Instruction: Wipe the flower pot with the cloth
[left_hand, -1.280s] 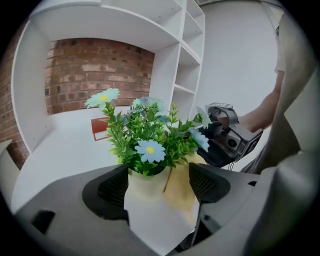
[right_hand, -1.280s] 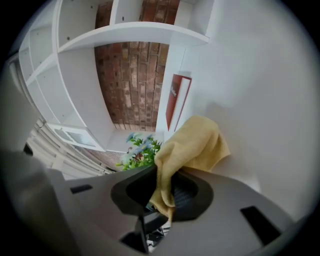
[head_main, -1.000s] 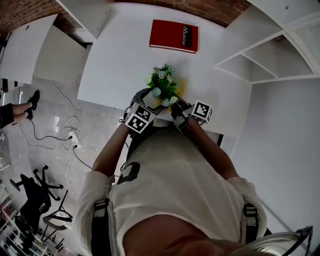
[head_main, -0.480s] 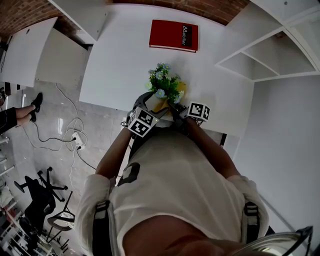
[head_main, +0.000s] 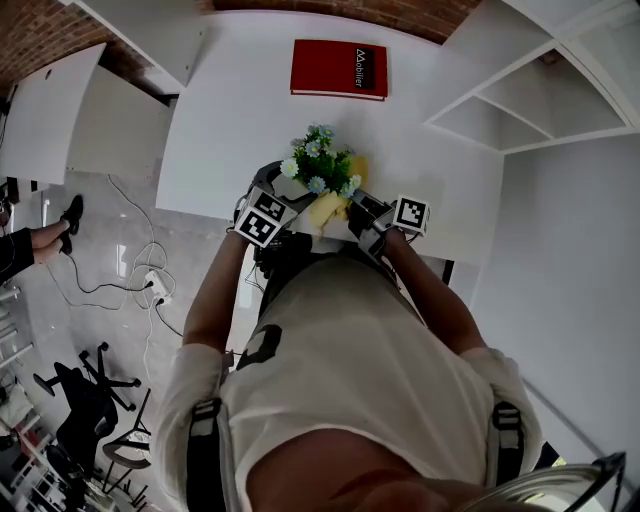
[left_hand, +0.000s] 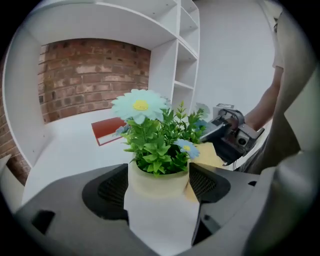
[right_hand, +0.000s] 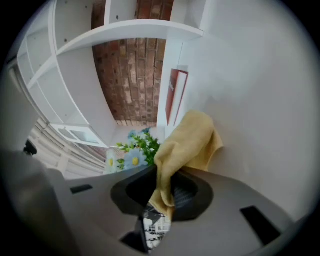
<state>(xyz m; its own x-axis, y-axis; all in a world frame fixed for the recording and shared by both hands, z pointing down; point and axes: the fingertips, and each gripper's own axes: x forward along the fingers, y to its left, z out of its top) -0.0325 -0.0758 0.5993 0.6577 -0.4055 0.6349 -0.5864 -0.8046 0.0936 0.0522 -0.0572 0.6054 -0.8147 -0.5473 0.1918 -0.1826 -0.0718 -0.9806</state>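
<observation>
Snugly between left fingers (left_hand: 112, 187), the flower pot (left_hand: 159, 182).

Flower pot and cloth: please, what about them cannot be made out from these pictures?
- Head view: the flower pot is hidden under its own plant.
- Left gripper view: the pot's base is cut off by the body of the left gripper, which clamps it.
- Right gripper view: the cloth, pinched in the right gripper, covers the pot, so whether the cloth touches the pot cannot be told.
</observation>
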